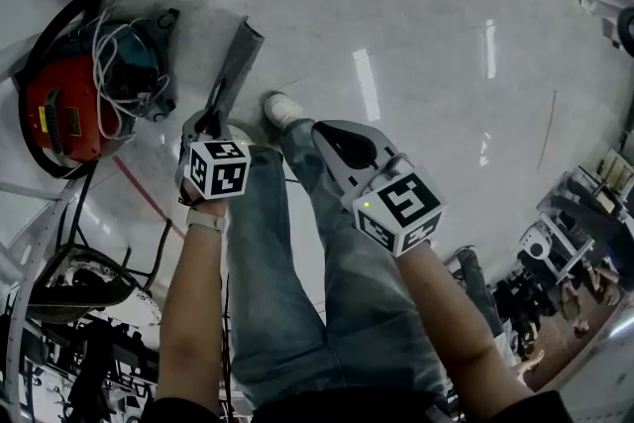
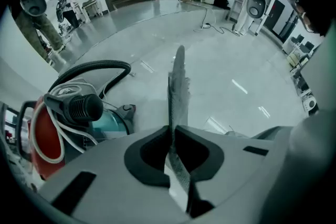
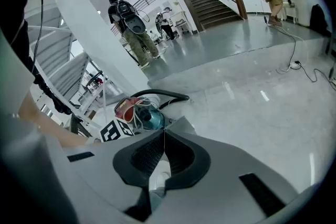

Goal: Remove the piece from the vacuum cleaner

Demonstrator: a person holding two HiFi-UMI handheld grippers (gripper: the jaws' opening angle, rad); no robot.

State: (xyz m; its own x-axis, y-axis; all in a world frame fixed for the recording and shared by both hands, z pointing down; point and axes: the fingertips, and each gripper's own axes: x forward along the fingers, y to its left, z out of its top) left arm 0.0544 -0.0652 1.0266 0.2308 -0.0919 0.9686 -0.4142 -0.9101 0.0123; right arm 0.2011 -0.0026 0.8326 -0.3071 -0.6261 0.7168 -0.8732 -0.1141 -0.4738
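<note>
Left tongs [image 1: 210,119] are clamped on the lower end of the grey flat piece [image 1: 236,64]; in the left gripper view [image 2: 172,136] the piece [image 2: 178,92] stands edge-on between the pads and rises over the pale floor [image 1: 416,35]. The piece sits centre-left in the head view, just right of the red and teal vacuum cleaner [image 1: 69,99] at the left edge and not joined to it. I read the right tongs [image 1: 337,142] as pressed together on nothing, pads meeting in a thin line in their own view [image 3: 164,136].
</note>
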